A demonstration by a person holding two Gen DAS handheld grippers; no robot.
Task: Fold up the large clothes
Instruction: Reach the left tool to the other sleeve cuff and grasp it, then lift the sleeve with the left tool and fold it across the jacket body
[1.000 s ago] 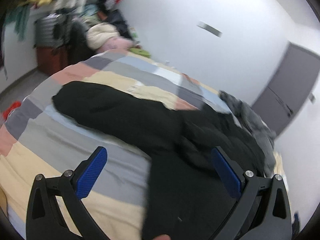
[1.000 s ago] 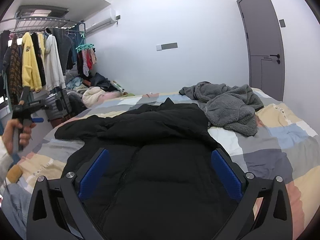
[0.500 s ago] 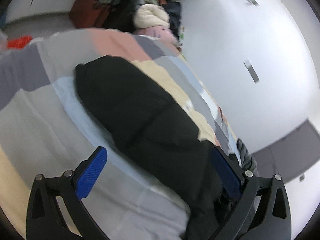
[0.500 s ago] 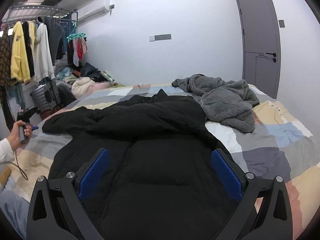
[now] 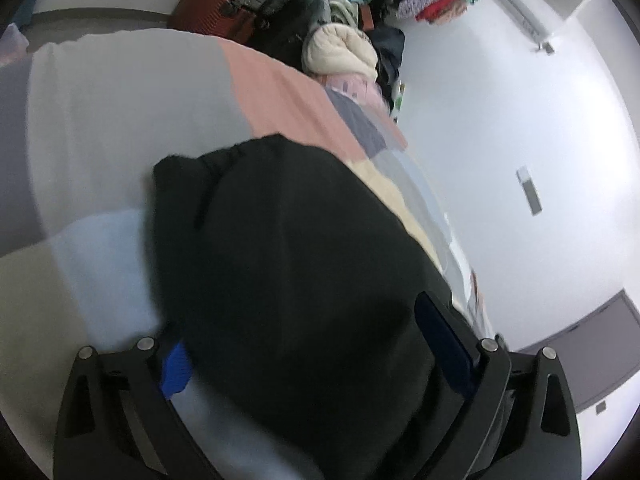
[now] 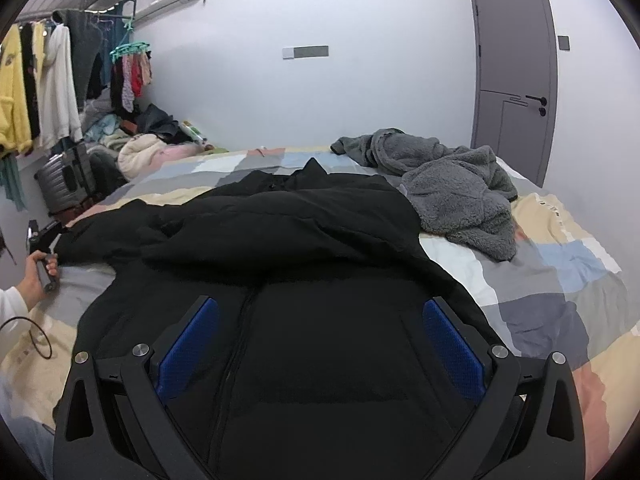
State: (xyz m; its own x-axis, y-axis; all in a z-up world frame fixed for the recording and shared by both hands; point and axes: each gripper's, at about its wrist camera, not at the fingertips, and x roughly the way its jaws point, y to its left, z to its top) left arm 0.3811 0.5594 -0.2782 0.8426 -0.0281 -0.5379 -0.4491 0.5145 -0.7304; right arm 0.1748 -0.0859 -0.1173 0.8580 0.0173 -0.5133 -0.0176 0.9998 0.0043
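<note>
Bed point(image 6: 560, 280): black jacket point(image 6: 320, 280) spread flat; left hand-held gripper point(image 5: 316, 344), jaws wide but just closing, straddles sleeve point(image 5: 260, 240) ungripped; right hand-held gripper point(image 6: 320, 344) open above hem; next, pinch sleeve, fold inward.

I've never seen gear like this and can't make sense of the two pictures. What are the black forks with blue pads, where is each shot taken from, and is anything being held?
There is no robot here. A person holds a two-finger tool in each hand, and each tool carries a camera looking along its fingers.

The left-wrist picture shows the left tool over a sleeve of the black puffer jacket. Its jaws have just been closing a little, with the sleeve between them, but it is not gripped yet.

The right-wrist picture shows the right tool open above the jacket's zipped front, holding nothing. At its left edge you see the person's left hand.

The jacket lies on a patchwork bedcover, beside a grey fleece garment.
</note>
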